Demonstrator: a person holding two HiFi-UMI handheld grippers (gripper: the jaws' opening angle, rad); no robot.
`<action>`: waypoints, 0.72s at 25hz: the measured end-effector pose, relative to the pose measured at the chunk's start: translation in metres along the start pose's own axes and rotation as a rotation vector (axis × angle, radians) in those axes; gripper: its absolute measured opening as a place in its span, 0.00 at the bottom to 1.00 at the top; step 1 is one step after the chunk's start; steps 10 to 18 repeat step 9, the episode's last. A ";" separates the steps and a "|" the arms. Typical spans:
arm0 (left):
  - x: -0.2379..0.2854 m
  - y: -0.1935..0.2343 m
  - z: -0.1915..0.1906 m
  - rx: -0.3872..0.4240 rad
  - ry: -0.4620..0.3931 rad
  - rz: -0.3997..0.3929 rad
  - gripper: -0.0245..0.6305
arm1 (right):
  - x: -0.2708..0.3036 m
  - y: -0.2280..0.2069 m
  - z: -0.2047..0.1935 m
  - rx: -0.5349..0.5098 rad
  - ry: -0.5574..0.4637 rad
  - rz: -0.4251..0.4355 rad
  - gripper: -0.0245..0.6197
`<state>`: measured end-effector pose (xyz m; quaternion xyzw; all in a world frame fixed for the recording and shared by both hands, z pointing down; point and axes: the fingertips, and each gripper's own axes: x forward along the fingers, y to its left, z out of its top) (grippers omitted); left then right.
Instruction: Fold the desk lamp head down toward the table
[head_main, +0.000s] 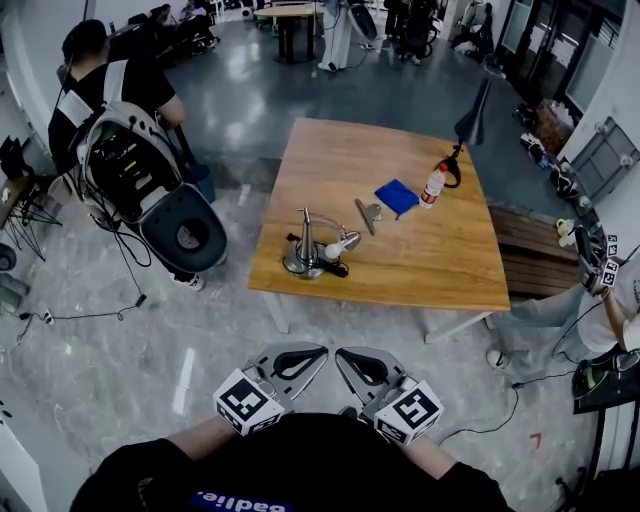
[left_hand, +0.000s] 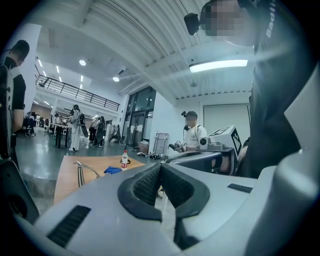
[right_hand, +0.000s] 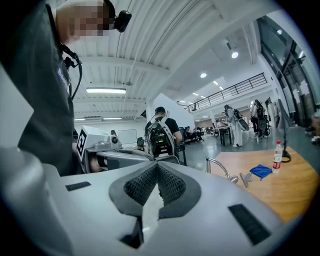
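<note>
A silver desk lamp (head_main: 312, 250) with a round base and an upright arm stands near the front left edge of the wooden table (head_main: 430, 265). It also shows as a thin bent arm in the left gripper view (left_hand: 82, 170) and in the right gripper view (right_hand: 221, 167). Both grippers hang close to my body, well short of the table. My left gripper (head_main: 318, 351) (left_hand: 161, 165) is shut with nothing between its pads. My right gripper (head_main: 341, 353) (right_hand: 157, 164) is shut and empty too, and the two point toward each other's tips.
On the table lie a blue cloth (head_main: 397, 196), a plastic bottle (head_main: 433, 185) and a small grey metal piece (head_main: 368, 213). A person with a backpack rig (head_main: 130, 160) stands left of the table. Another person (head_main: 605, 310) sits at the right. Cables run over the floor (head_main: 90, 315).
</note>
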<state>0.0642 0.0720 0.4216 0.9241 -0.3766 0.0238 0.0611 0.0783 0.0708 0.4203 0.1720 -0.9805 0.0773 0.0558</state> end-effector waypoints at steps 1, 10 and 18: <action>-0.001 -0.001 0.000 -0.003 0.002 0.001 0.05 | 0.001 0.001 0.000 -0.003 -0.001 0.001 0.05; -0.005 -0.012 -0.003 0.005 -0.004 -0.002 0.05 | -0.003 0.012 -0.004 -0.004 0.010 0.008 0.05; -0.005 -0.012 -0.003 0.005 -0.004 -0.002 0.05 | -0.003 0.012 -0.004 -0.004 0.010 0.008 0.05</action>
